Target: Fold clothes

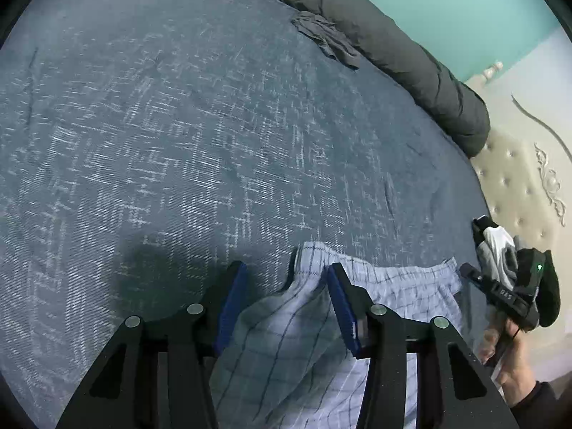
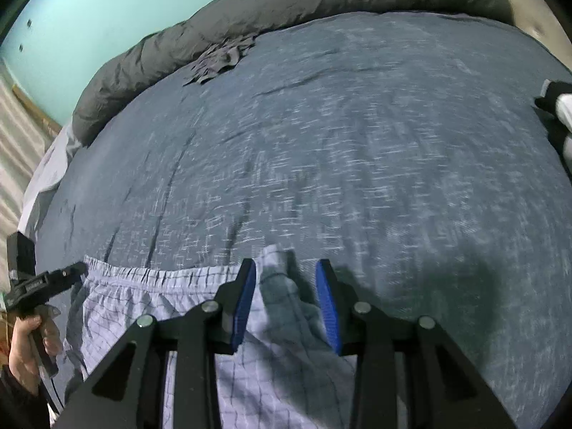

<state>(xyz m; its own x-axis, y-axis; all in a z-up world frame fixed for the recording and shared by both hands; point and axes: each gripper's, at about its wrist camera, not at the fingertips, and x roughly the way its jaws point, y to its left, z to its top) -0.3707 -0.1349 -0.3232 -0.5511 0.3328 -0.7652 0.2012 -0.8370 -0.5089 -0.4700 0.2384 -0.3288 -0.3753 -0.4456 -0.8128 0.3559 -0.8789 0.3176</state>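
While both pairs of tongs stand spread, the checked shorts (image 1: 393,286) lie crosswise beneath them, waistband running from left gripper (image 1: 286,286) to right gripper (image 2: 286,282), neither pinching cloth.

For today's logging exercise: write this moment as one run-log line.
left gripper: open | right gripper: open | checked shorts: flat on bedspread, released

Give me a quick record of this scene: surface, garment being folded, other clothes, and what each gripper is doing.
surface: bed with blue-grey cover
garment: checked shorts, waistband spread flat at the near edge
other clothes: dark garment crumpled by the grey duvet; black-and-white item at the bed's edge
left gripper: jaws apart, fabric between them, not pinched
right gripper: jaws apart, a raised fold between them
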